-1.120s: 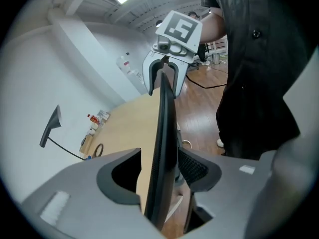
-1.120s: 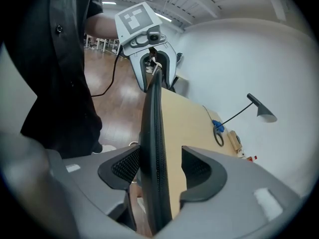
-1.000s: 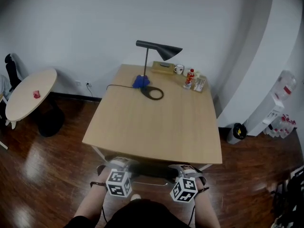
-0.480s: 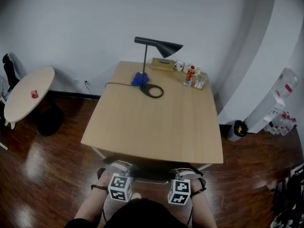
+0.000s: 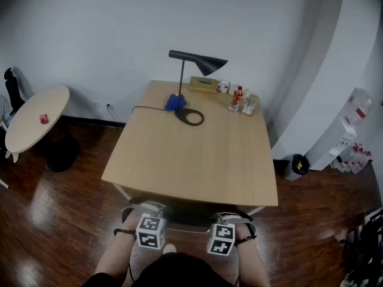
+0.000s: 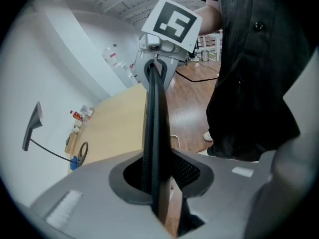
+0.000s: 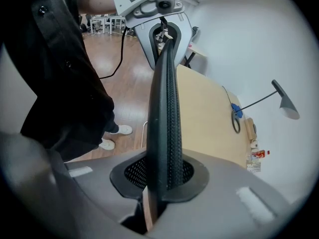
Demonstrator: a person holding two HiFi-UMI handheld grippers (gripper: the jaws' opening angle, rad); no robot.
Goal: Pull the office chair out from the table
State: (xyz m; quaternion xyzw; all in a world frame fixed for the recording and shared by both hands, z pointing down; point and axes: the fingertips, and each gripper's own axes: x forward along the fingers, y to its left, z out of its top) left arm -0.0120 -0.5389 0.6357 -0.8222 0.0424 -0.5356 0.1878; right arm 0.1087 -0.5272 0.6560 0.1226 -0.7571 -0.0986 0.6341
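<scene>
Office chair (image 5: 190,213) tucked under the bench's (image 5: 191,160) near edge, left claw (image 6: 157,183) and right claw (image 7: 163,177), jaws just closing in, both clenched on its mesh backrest rim, bare wooden floor (image 5: 54,220) open off the bench's near side around the person (image 5: 179,272)

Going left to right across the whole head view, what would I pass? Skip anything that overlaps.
round side table → blue object → mug → red-labelled bottle → black bin → water dispenser
</scene>
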